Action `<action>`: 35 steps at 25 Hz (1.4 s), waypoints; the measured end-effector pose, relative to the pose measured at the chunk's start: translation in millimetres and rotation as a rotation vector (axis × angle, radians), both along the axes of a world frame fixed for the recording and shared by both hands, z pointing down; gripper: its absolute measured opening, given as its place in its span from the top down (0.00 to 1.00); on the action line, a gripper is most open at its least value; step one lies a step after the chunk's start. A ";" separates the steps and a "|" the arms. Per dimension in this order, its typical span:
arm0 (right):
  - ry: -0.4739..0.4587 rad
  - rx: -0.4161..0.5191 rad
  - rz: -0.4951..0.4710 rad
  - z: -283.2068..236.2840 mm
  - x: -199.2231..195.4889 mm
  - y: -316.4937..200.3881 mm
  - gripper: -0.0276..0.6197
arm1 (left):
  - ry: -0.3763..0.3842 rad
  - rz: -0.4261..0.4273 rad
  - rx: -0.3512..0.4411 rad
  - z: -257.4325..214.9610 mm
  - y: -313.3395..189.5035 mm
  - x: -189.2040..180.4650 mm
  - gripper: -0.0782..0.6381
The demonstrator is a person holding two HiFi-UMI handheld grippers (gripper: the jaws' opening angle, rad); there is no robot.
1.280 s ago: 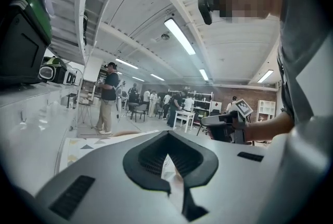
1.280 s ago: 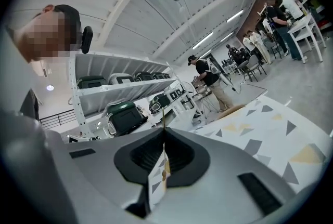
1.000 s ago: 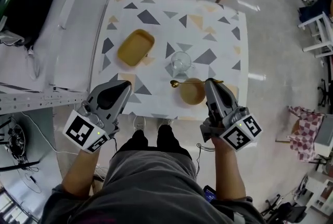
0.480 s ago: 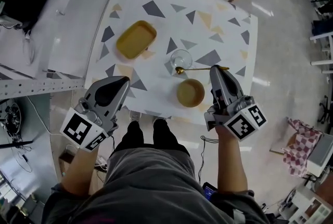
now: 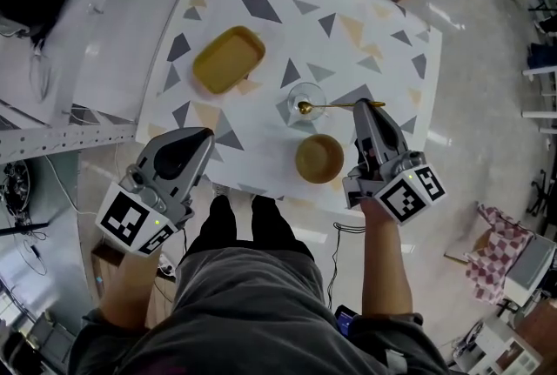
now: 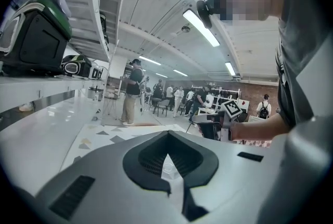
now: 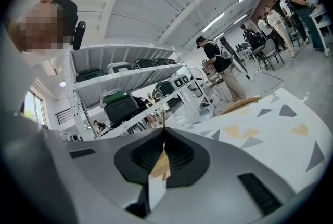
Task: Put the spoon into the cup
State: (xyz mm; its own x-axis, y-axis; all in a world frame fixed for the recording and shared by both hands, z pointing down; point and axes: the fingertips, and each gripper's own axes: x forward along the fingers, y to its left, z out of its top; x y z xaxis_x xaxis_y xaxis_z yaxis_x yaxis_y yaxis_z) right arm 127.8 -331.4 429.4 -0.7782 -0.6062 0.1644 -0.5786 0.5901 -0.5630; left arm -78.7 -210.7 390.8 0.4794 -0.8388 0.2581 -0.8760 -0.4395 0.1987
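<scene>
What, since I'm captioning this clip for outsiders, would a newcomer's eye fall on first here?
First, the gold spoon, pinched by its handle in the right gripper, its scoop end over the glass cup mid-table. Next, the triangle-patterned table itself, with a yellow tray at its left and a brown bowl near its front edge. The left gripper hangs shut and empty at the near left corner.

Head view steeply down, gripper views low along shared table [image 5: 261,43]
</scene>
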 end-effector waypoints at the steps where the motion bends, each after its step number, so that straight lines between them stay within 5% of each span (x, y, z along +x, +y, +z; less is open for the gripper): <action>1: 0.007 -0.005 -0.003 4.4 -1.4 -1.9 0.92 | 0.000 -0.003 -0.003 1.7 -0.8 -0.9 0.87; 35: 0.125 -0.093 -0.049 109.7 -28.2 -23.8 0.92 | 0.007 -0.015 -0.072 40.0 -10.3 1.3 0.87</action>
